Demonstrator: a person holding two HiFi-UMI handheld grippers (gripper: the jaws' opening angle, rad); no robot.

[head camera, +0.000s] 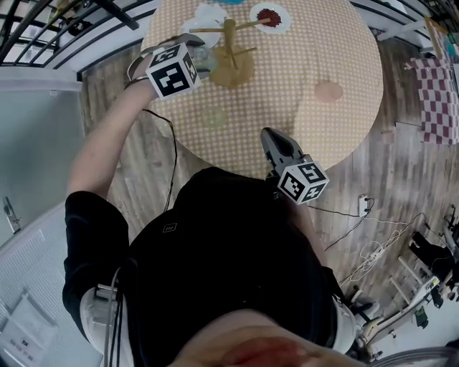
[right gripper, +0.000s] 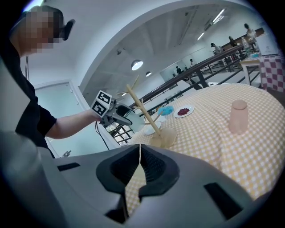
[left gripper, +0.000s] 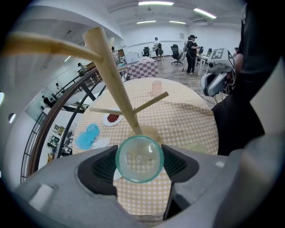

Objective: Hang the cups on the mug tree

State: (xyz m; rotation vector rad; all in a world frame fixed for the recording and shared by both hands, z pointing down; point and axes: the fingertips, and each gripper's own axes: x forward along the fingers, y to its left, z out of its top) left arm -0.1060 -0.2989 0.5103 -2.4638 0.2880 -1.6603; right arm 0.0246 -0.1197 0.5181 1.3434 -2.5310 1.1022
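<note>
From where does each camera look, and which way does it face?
Head view: on the head, steeply down at the table; shirt, left arm show.
Left gripper view: on the left gripper, toward the mug tree; fingers clamp a green cup.
Right gripper view: on the right gripper, across the table; fingers shut, left arm shows.
Shared: the mug tree.

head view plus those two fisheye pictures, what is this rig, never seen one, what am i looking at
No robot here: a person holds a claw in each hand. The head view looks down from a camera on the person's head; the other two come from cameras riding on the claws, looking along their jaws. The left claw grips a clear green cup close to the wooden mug tree. The right claw is shut and empty. On the round checked table also stand a pink cup and a plate with something red.
</note>
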